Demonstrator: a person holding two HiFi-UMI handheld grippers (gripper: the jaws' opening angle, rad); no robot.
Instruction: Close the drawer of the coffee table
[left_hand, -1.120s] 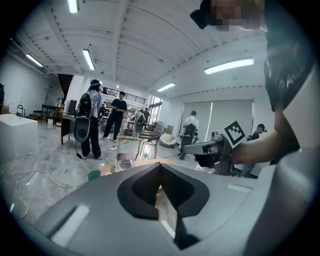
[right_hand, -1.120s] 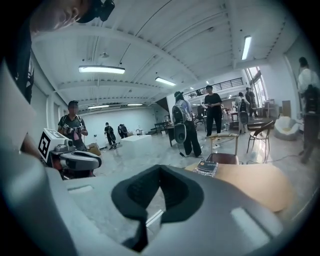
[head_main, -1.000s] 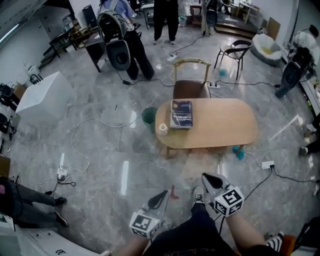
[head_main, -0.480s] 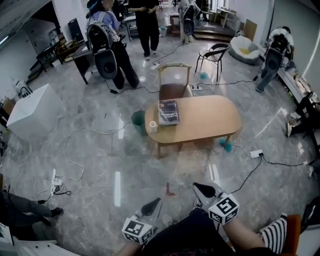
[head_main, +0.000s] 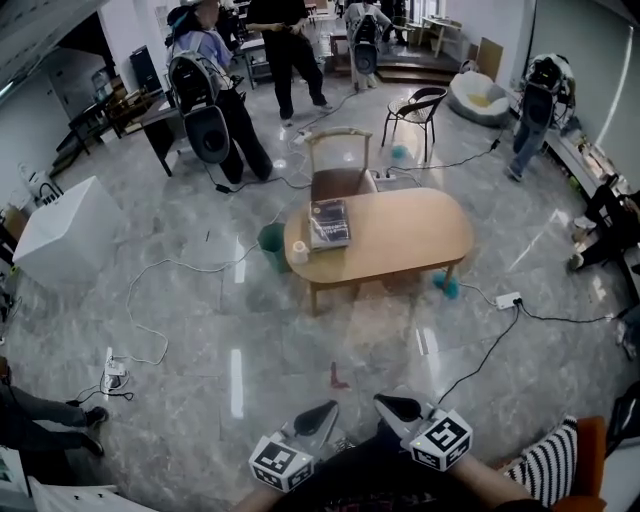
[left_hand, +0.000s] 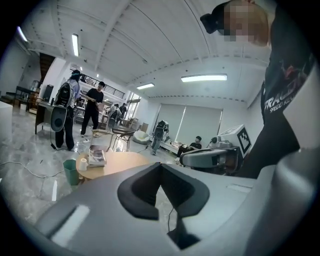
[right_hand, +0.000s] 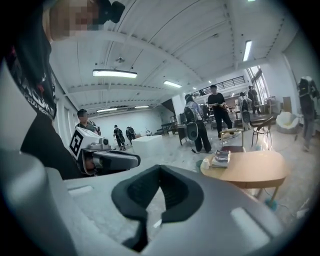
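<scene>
The oval wooden coffee table (head_main: 410, 240) stands mid-floor, well ahead of me, with a book (head_main: 329, 222) and a white cup (head_main: 299, 251) at its left end. From here I see no drawer standing out of it. My left gripper (head_main: 326, 409) and right gripper (head_main: 384, 404) hover low by my body, far short of the table, both shut with nothing in them. The left gripper view has shut jaws (left_hand: 161, 167) and the table (left_hand: 120, 161) beyond. In the right gripper view the jaws (right_hand: 160, 170) are shut too, the table (right_hand: 250, 170) at right.
A green bin (head_main: 271, 240) stands at the table's left end and a wooden chair (head_main: 340, 165) behind it. Cables and a power strip (head_main: 507, 299) lie on the glossy floor. Several people stand at the back; a white box (head_main: 65, 225) sits at left.
I have backed away from the table, which now looks smaller and farther off. Both grippers stayed shut; the right one drew in toward my body and nearer the left.
</scene>
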